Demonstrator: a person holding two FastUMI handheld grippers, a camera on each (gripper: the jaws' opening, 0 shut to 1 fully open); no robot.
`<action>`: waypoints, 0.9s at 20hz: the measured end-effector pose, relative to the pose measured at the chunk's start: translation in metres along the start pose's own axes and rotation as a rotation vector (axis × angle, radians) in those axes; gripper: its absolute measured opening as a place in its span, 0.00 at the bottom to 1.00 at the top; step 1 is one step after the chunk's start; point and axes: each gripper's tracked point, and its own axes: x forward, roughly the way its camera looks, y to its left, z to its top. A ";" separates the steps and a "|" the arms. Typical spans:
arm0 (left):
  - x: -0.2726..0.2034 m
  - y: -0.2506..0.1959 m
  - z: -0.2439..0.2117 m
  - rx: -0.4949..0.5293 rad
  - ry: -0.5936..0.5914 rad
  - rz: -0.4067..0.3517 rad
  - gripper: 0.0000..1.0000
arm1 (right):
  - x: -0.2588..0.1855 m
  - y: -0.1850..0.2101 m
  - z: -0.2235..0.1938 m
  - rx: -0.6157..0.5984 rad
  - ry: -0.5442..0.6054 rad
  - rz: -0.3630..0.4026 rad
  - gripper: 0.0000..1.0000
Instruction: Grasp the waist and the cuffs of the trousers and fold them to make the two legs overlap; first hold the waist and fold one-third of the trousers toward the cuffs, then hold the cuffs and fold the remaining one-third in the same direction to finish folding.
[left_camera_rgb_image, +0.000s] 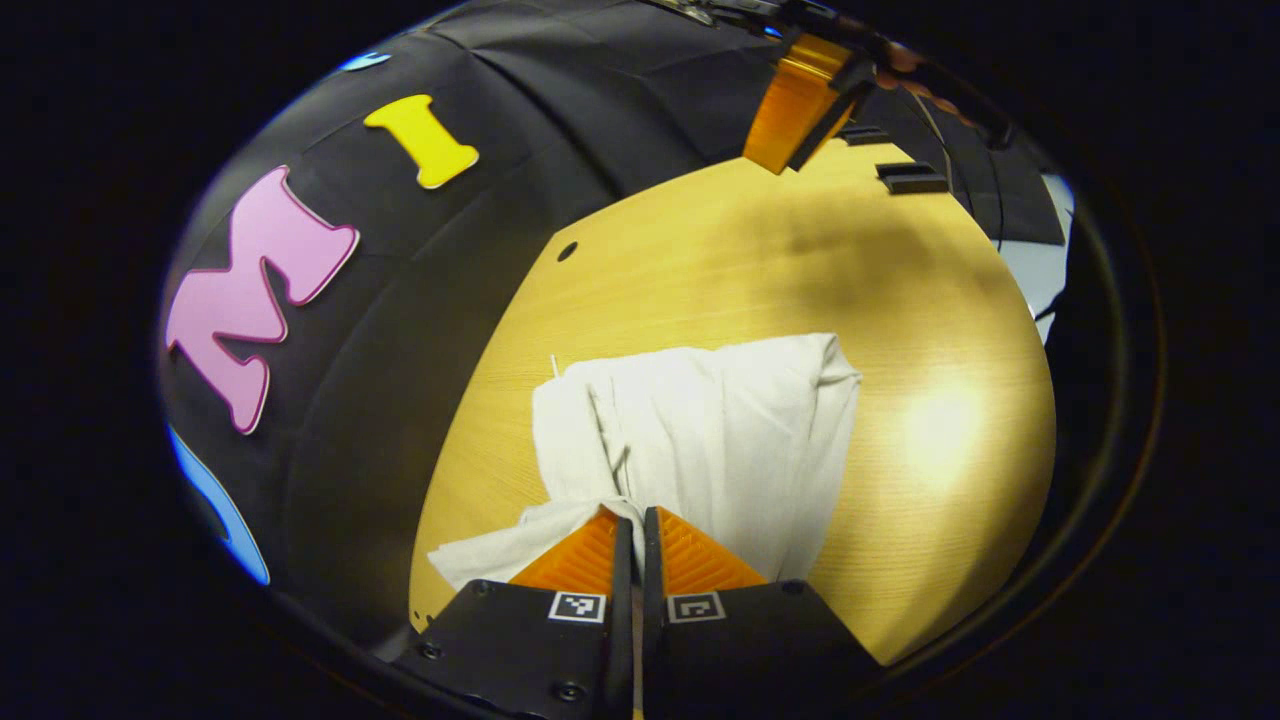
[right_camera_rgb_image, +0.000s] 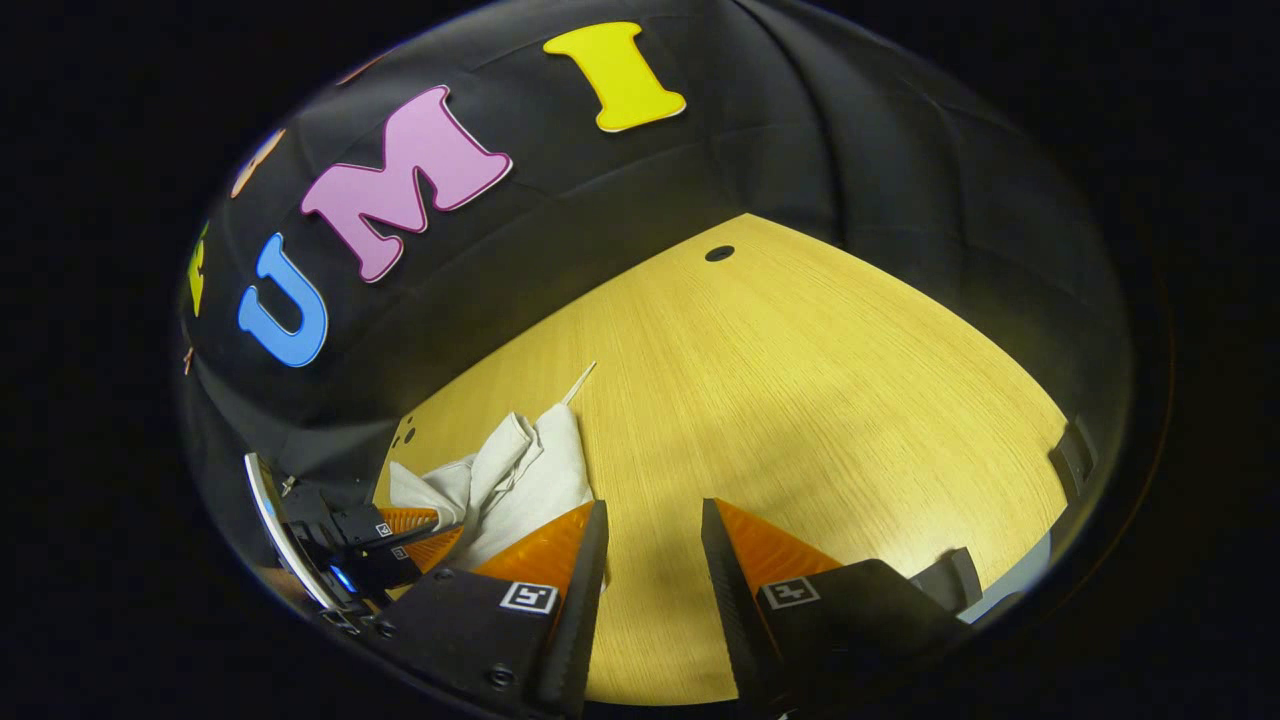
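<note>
Left gripper view: my left tongs (left_camera_rgb_image: 636, 530) pinch white trousers (left_camera_rgb_image: 700, 440) on wood surface (left_camera_rgb_image: 930, 330). My right tongs (right_camera_rgb_image: 652, 540) hang open, nothing between them.

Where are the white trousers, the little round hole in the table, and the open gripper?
trousers (left_camera_rgb_image: 700, 430), left gripper view, middle of the cloth
hole (right_camera_rgb_image: 719, 253), right gripper view, its centre
right gripper (right_camera_rgb_image: 655, 520), right gripper view, between fingertips
</note>
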 end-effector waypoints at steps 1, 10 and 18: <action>0.002 -0.002 -0.001 0.018 0.012 -0.016 0.09 | 0.000 -0.004 -0.001 0.008 0.002 -0.004 0.59; 0.012 -0.008 -0.004 -0.002 0.027 -0.010 0.69 | 0.015 -0.019 -0.005 0.038 0.026 -0.002 0.58; -0.054 0.058 0.018 -0.175 -0.014 0.181 0.80 | 0.047 0.000 -0.002 0.021 0.105 0.088 0.59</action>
